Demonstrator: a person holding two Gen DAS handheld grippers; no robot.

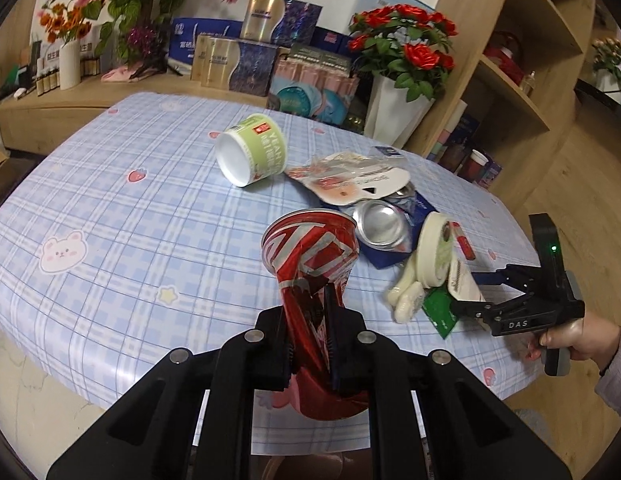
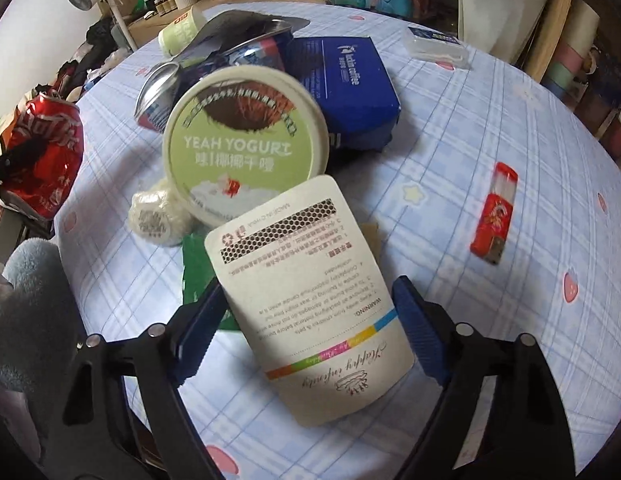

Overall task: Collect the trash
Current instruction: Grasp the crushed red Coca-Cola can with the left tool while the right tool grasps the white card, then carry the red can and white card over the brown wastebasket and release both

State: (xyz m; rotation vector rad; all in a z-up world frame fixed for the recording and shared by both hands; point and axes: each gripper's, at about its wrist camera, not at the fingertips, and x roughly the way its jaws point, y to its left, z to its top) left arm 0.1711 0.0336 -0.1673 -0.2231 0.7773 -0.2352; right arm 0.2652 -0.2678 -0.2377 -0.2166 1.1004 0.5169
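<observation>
Between my left gripper's black fingers I have the crushed red aluminium drink can clamped at its pinched waist, lifted above the near edge of the blue-checked plastic tablecloth. It is thin, light and already buckled, so I judge the creased middle is the safest hold; the smooth flared top would likely slip.

My right gripper has its blue-padded jaws spread wide, one on either side of the white printed paper card, not yet touching it from what I can see. That card looks light and flexible, lying flat with little edge to catch. I would pinch it across its narrow width near the lower end, where it seems to rise slightly off the cloth.

Just beyond it sits the green round yogurt lid, leaning on the pile, with a small white wrapped ball beside it, a dark blue cardboard coffee box behind, and a flattened silver can partly under the lid. All look light. A red plastic lighter lies well apart to the right, and a green-and-white yogurt tub lies on its side farther off.
</observation>
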